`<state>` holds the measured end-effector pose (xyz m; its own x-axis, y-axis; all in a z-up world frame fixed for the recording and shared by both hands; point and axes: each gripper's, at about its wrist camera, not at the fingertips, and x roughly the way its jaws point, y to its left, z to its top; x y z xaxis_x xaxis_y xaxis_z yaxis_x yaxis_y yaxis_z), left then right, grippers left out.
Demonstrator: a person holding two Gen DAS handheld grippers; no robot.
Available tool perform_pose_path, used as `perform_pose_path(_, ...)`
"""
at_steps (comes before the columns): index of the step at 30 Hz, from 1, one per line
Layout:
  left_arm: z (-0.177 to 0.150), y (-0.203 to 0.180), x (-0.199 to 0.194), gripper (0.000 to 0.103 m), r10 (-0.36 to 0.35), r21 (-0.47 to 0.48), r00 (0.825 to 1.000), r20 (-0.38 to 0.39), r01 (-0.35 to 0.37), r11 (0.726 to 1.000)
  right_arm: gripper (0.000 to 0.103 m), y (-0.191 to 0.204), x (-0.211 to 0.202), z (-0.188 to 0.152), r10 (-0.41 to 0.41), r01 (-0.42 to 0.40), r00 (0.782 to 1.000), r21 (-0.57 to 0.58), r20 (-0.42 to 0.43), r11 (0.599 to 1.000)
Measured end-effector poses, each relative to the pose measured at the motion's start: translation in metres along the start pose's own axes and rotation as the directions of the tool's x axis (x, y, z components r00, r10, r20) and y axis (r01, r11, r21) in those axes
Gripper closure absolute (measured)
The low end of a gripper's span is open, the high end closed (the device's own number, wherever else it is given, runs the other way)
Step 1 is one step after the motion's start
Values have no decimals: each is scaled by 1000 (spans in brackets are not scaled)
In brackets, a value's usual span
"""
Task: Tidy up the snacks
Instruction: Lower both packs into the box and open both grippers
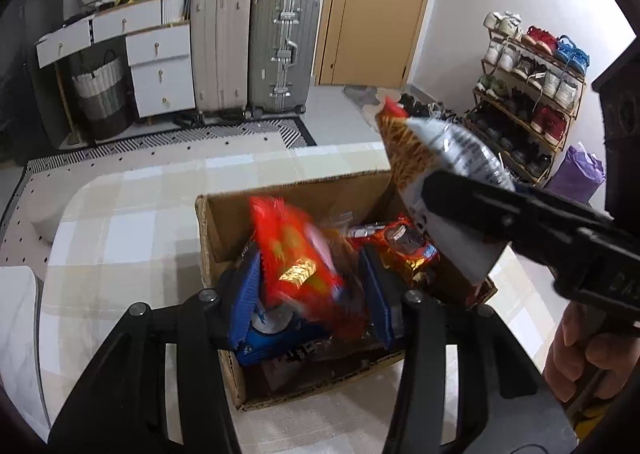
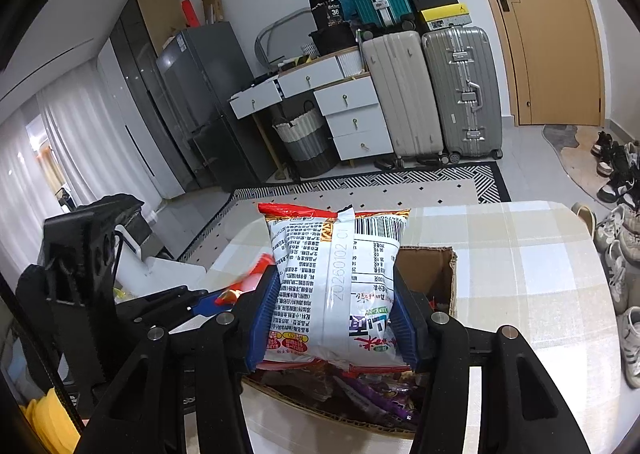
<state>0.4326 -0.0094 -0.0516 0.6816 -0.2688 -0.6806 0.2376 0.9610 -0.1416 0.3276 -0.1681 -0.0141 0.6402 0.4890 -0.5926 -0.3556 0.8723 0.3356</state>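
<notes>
An open cardboard box (image 1: pixel 224 222) (image 2: pixel 428 274) of snacks stands on a table with a checked cloth (image 1: pixel 120 234) (image 2: pixel 520 274). Over the box, my left gripper (image 1: pixel 308 266) is shut on a red snack bag (image 1: pixel 292 250), which is blurred. Blue pads press it from both sides. My right gripper (image 2: pixel 336 294) is shut on a white-backed snack bag (image 2: pixel 328 282) with a barcode and hangs above the box's near end. From the left wrist view that bag (image 1: pixel 452 150) and the right gripper (image 1: pixel 436 206) show at the right. The left gripper (image 2: pixel 224 296) shows at the left of the right wrist view.
A red-gold packet (image 1: pixel 404 250), a blue packet (image 1: pixel 272 334) and purple wrappers (image 2: pixel 380 394) lie in the box. Behind the table are suitcases (image 2: pixel 460 94), white drawers (image 2: pixel 352 118), a fridge (image 2: pixel 200 94), a door (image 1: pixel 372 6) and a shoe rack (image 1: pixel 532 94). A hand (image 1: pixel 580 354) holds the right gripper.
</notes>
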Motion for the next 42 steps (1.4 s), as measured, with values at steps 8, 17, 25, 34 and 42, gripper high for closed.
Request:
perform_pose_path(8,-7,13,-28,42,19,-26,998,56,-18,1000,51,-4,11,-1,-23,23,999,4,-30,1000)
perform_pose_path(17,-27,29,-77,27,20,-86,995,96,-12,996,51,2,28,-9,-28,27,997,-16,-74,1000)
perform_pose_path(25,-34,17,-101,25,43,-81,995,90,-36,996,51,11,40,-17,-130,119,986,-101,-106,988)
perform_pose_path(34,-37,3,-124,24,38,-57,994,100,-33,998,48,10,37,-20,-155,145,983,-110,-95,983)
perform_pose_path(42,-44,-6,-145,24,60,-53,994,93,-55,997,48,14,16,-20,-148,140,987,-108,-66,984)
